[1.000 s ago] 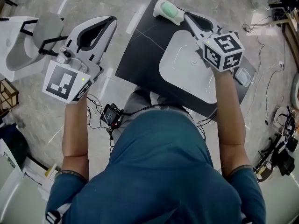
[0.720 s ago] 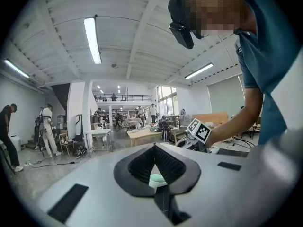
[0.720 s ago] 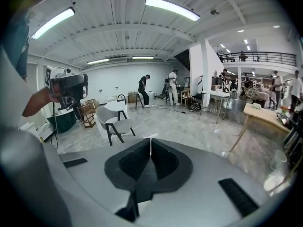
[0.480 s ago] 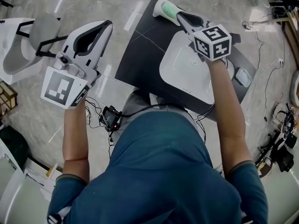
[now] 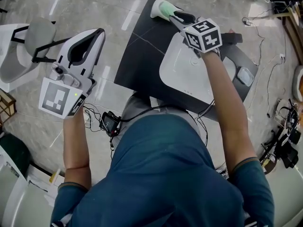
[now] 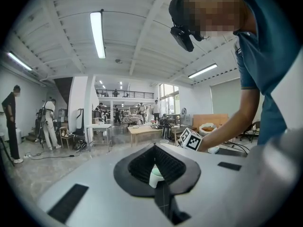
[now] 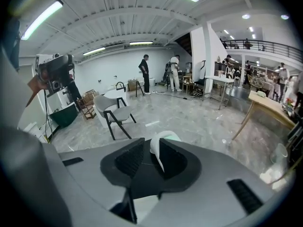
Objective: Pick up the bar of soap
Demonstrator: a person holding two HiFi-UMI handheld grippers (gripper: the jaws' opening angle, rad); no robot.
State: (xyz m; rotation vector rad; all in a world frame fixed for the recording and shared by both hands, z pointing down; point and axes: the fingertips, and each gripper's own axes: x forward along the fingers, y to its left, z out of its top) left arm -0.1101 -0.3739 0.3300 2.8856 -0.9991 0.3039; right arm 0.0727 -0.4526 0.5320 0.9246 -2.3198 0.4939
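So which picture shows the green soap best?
The head view: the green soap shows clearly from above, lying in its white dish. The right gripper view catches only a green sliver over the dish's rim. The left gripper view shows nothing I can call soap.

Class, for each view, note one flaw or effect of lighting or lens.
Head view: bright glare streaks on the polished floor. Left gripper view: fisheye bending, dark corners, a mosaic patch. Right gripper view: same bending; the light strip blooms white.
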